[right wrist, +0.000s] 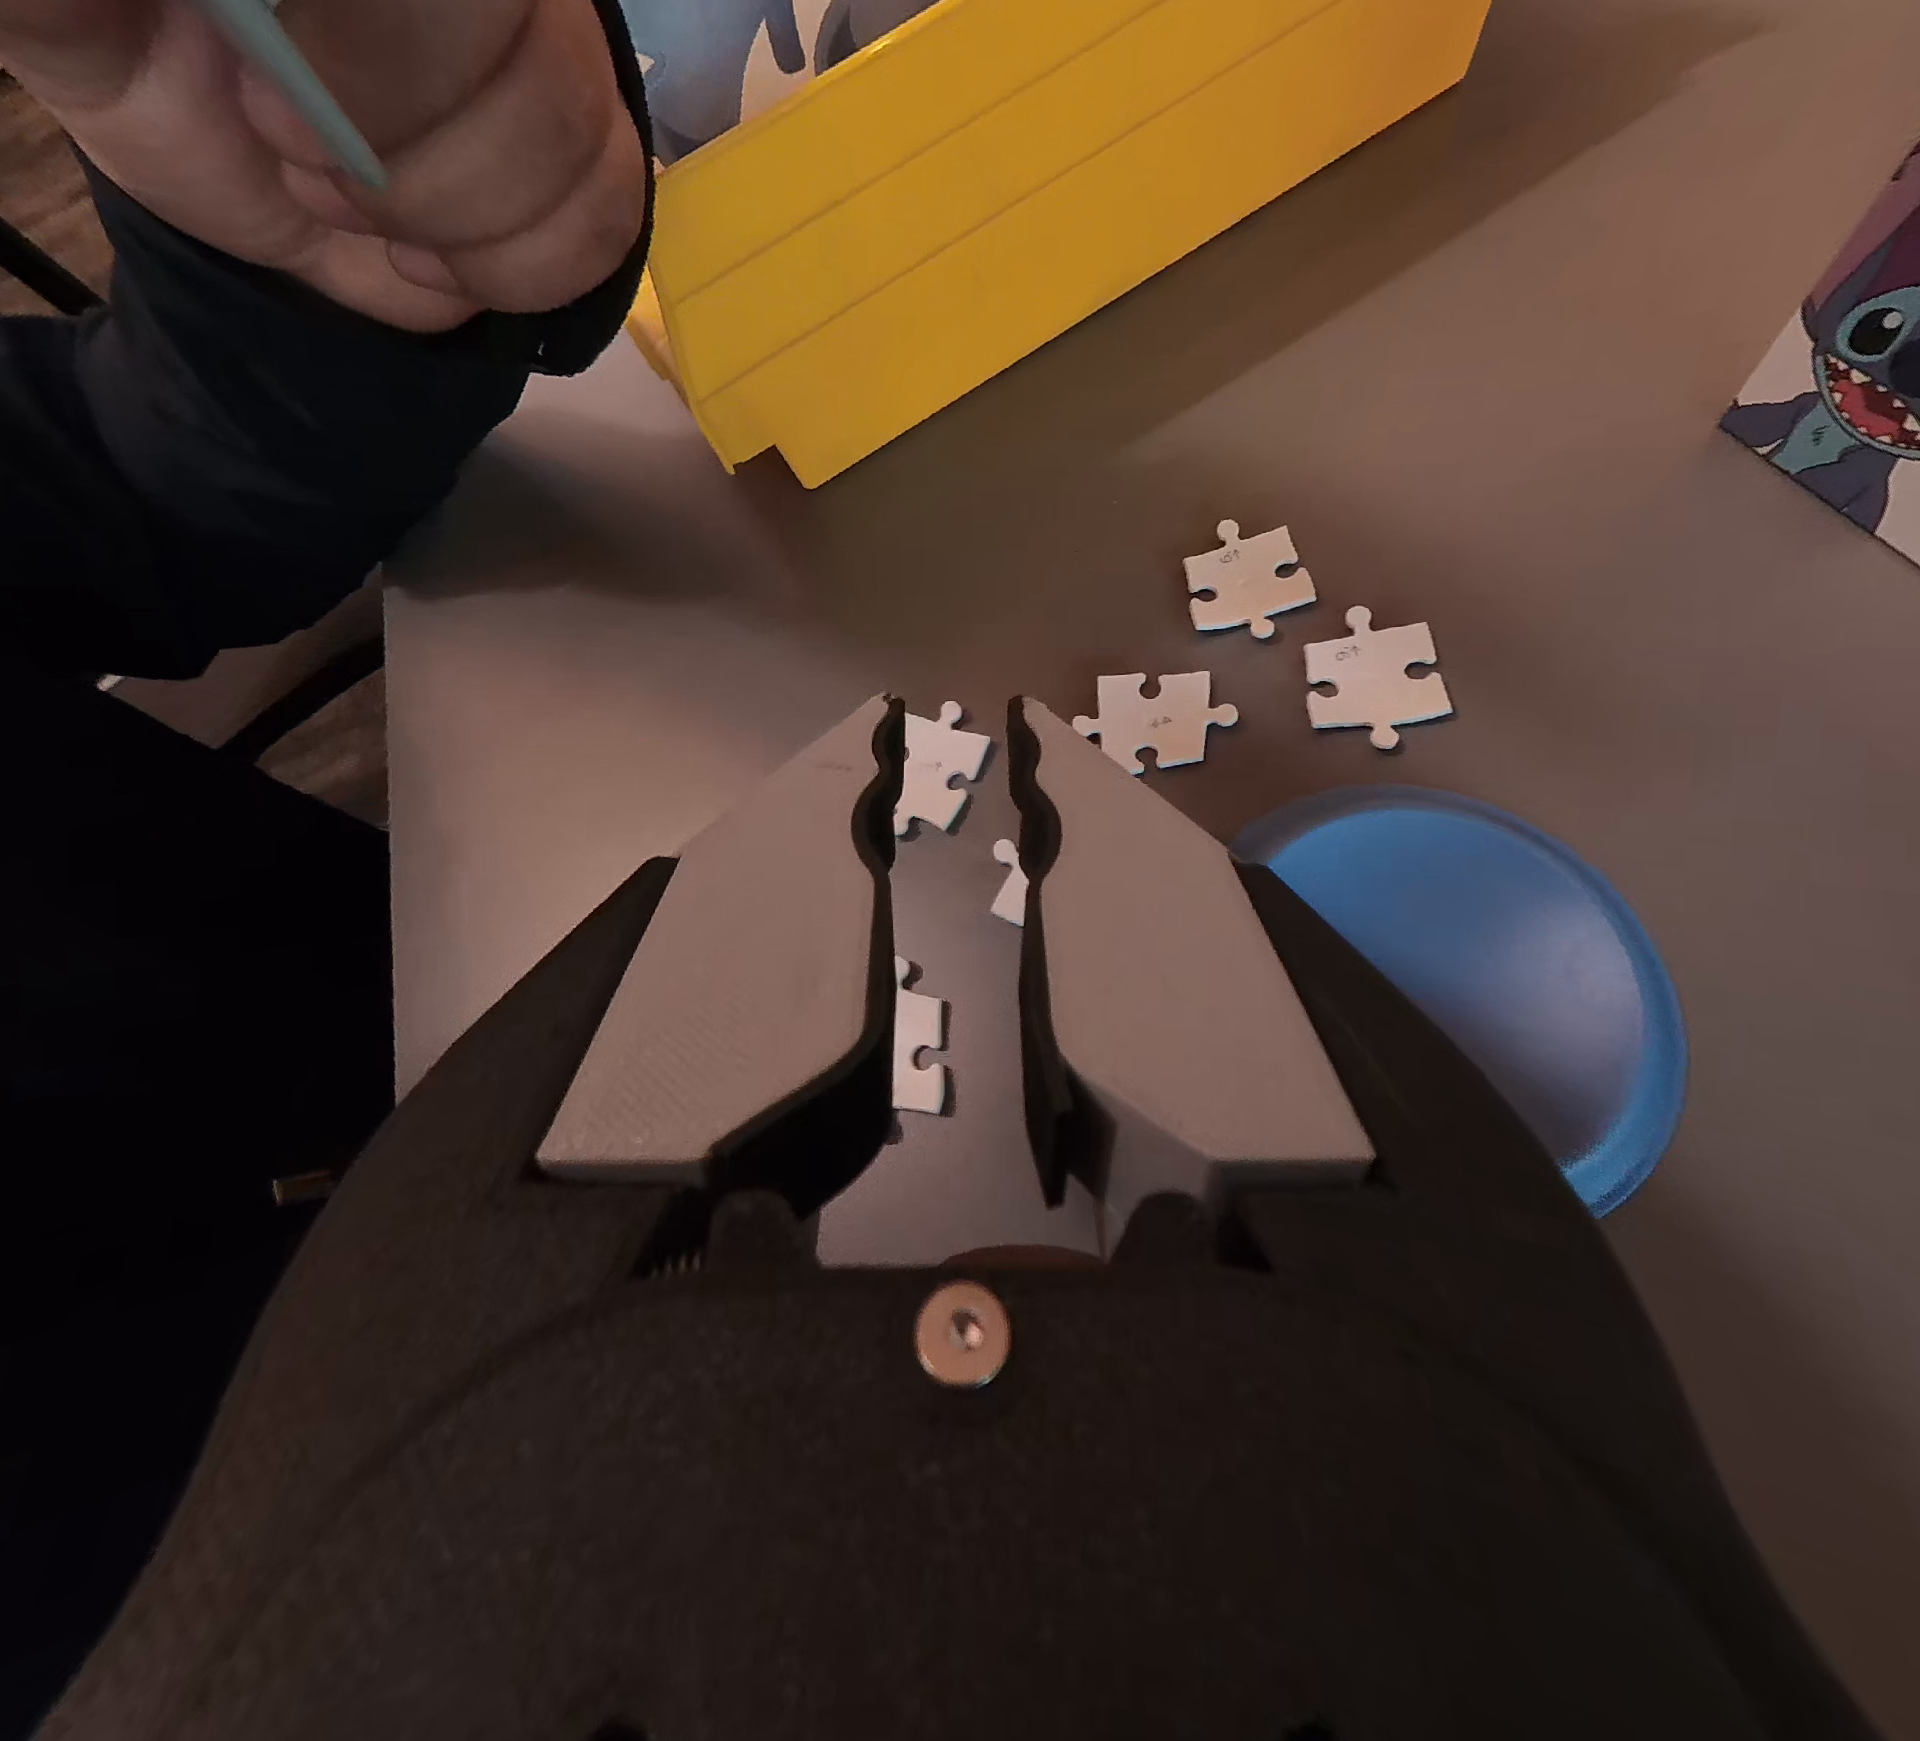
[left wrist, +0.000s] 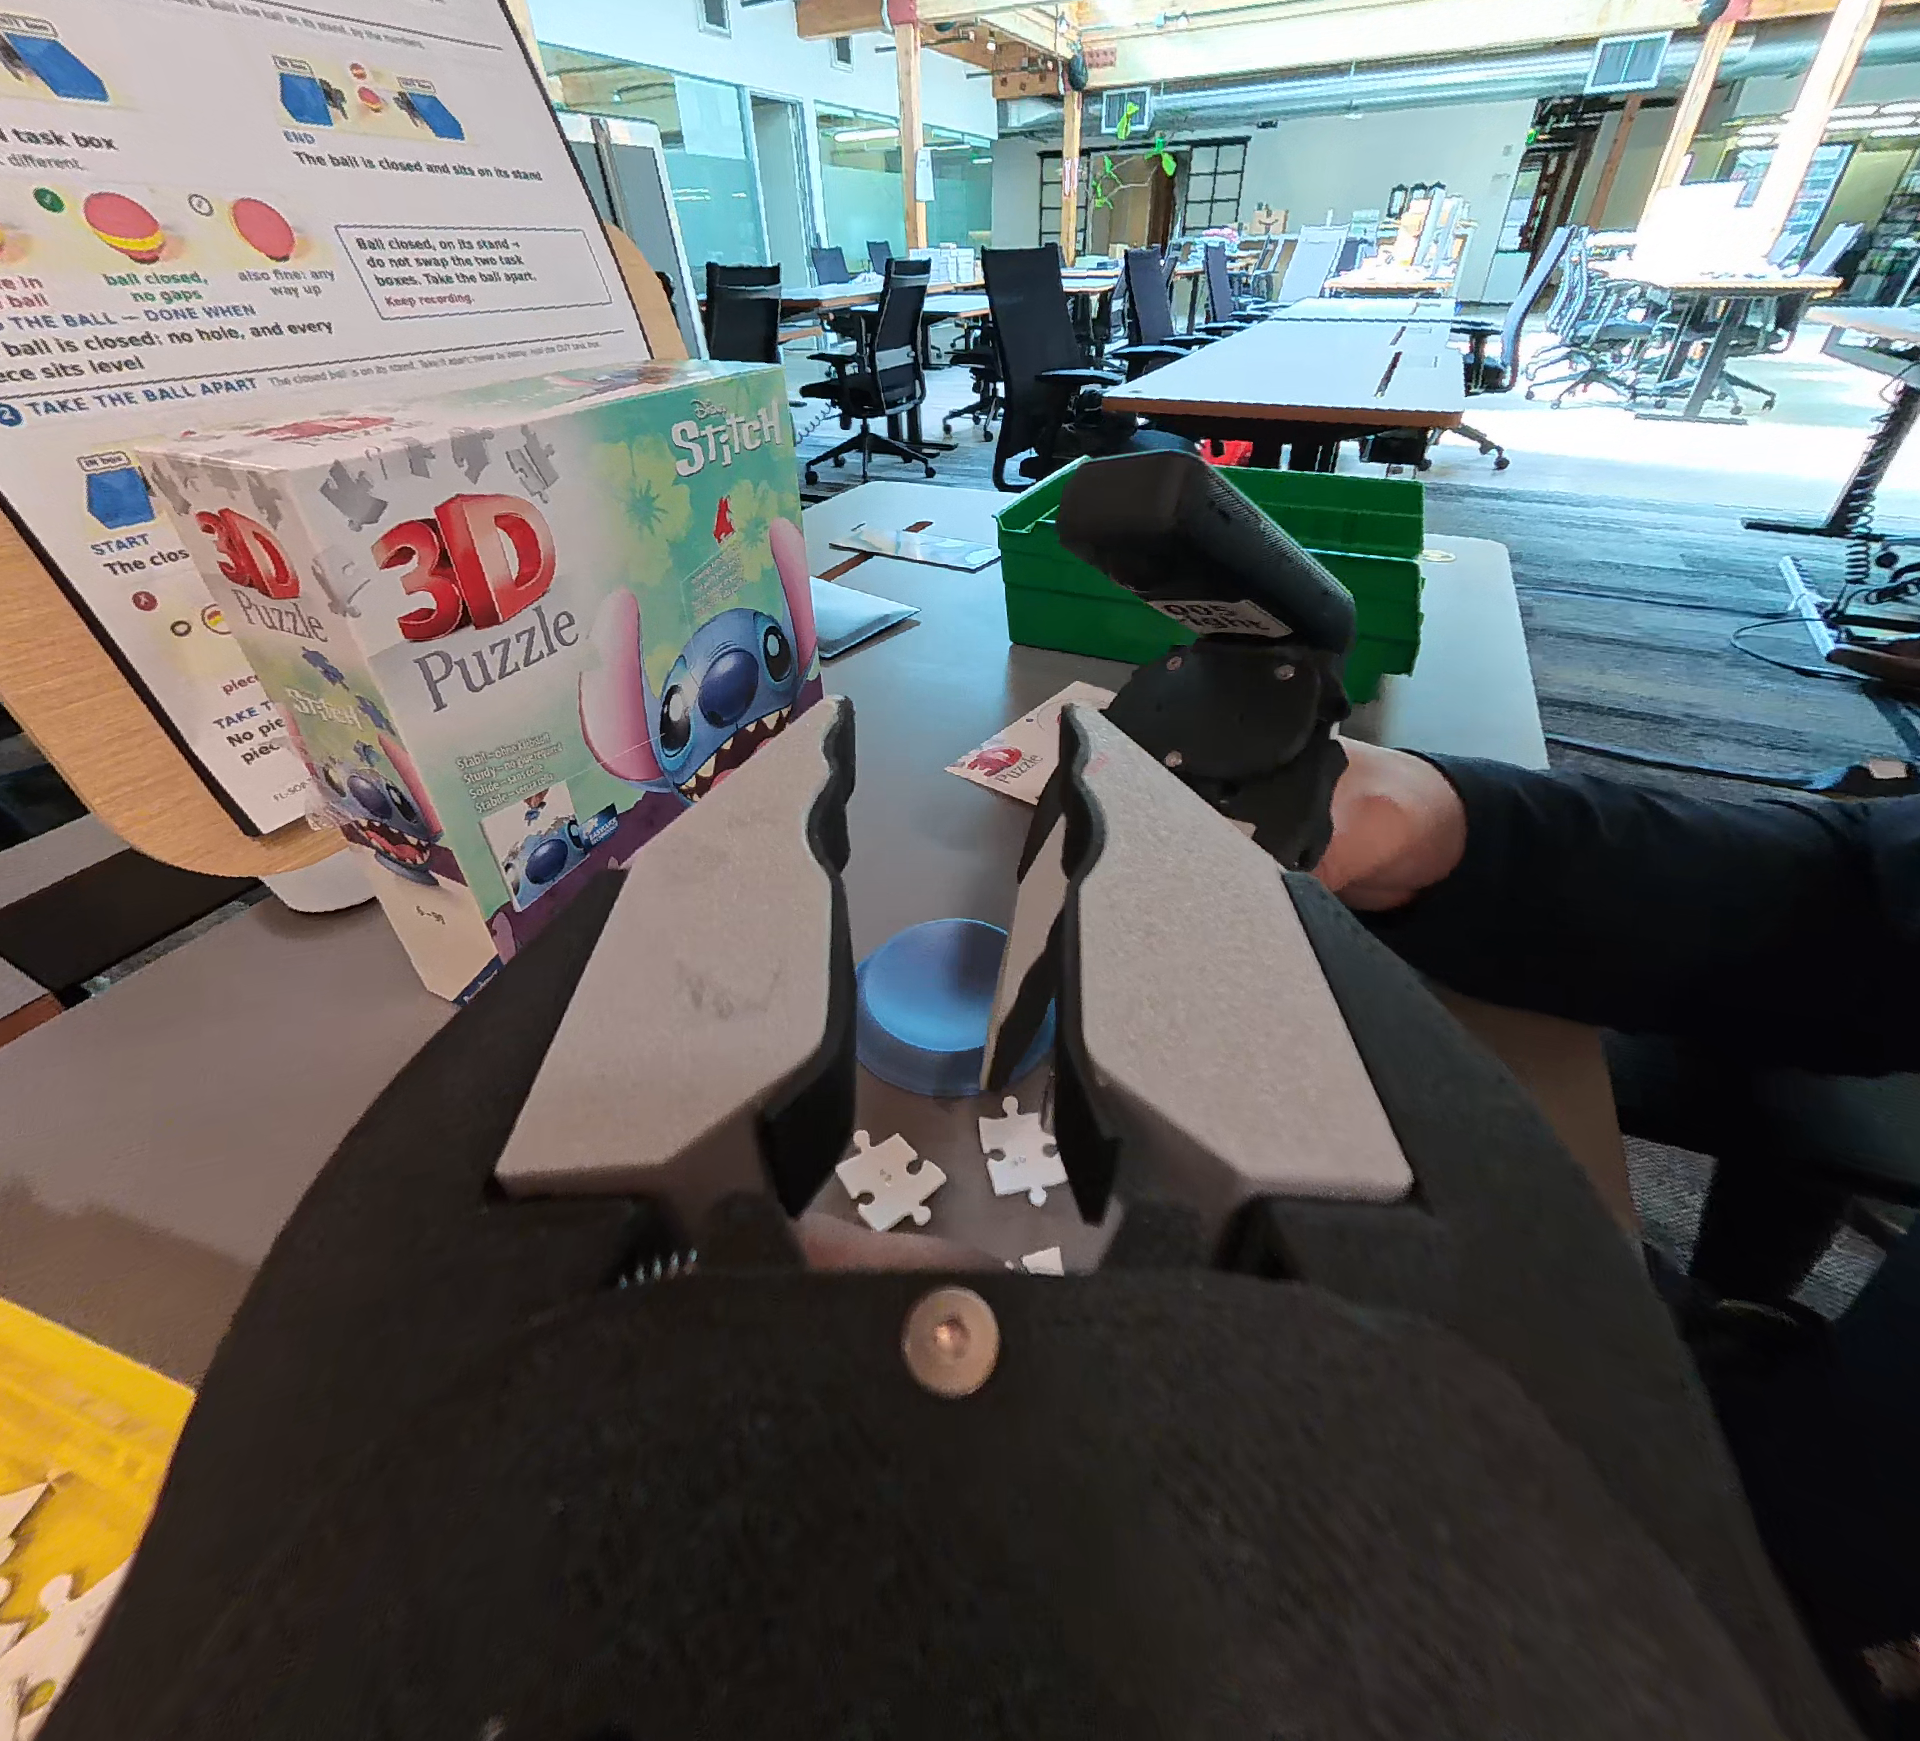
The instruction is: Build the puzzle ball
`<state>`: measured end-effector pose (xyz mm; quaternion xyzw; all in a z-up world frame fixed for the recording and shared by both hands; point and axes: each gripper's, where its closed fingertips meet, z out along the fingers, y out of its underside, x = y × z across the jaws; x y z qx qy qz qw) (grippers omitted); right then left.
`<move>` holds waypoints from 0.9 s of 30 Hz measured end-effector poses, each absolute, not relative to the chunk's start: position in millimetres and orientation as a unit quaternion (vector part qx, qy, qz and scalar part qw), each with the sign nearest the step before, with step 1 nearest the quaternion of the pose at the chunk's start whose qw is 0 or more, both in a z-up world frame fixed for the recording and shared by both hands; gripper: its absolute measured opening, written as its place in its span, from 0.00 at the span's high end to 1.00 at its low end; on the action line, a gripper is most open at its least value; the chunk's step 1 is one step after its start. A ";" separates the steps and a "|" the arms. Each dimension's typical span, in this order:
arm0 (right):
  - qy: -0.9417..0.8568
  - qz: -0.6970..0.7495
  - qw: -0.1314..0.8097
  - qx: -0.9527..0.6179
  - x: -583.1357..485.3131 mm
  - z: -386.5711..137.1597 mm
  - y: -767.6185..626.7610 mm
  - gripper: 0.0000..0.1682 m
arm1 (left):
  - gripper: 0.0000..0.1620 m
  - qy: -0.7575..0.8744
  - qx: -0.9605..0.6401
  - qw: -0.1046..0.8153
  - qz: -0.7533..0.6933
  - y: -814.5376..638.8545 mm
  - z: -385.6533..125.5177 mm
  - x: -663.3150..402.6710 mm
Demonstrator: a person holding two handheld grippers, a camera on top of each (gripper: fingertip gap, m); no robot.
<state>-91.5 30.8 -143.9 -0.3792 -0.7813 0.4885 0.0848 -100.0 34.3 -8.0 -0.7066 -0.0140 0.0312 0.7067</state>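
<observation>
Print on puzzle box (left wrist: 499, 652), instruction sheet (left wrist: 260, 164).

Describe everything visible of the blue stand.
The blue stand is a round, smooth, matte plastic-looking dish with a raised rim and shallow hollow, empty, sitting flat on the grey table. The right gripper hides its near-left edge. White puzzle pieces lie apart from it. In the left wrist view it shows between the left gripper fingers.
</observation>
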 end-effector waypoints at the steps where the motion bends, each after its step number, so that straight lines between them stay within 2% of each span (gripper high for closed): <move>1: -0.782 0.488 0.085 -0.378 -91.1 -144.2 29.9 0.90 | 0.77 -0.013 -0.707 0.706 0.035 34.7 -8.5 -100.0; 20: -0.772 0.500 0.106 -0.378 -97.3 -139.2 31.2 0.91 | 0.77 -0.015 -0.708 0.706 0.029 34.9 -8.6 -98.6; 27: -0.737 0.520 0.176 -0.394 -109.1 -115.5 56.4 0.90 | 0.73 -0.027 -0.693 0.717 0.071 10.2 17.1 -118.1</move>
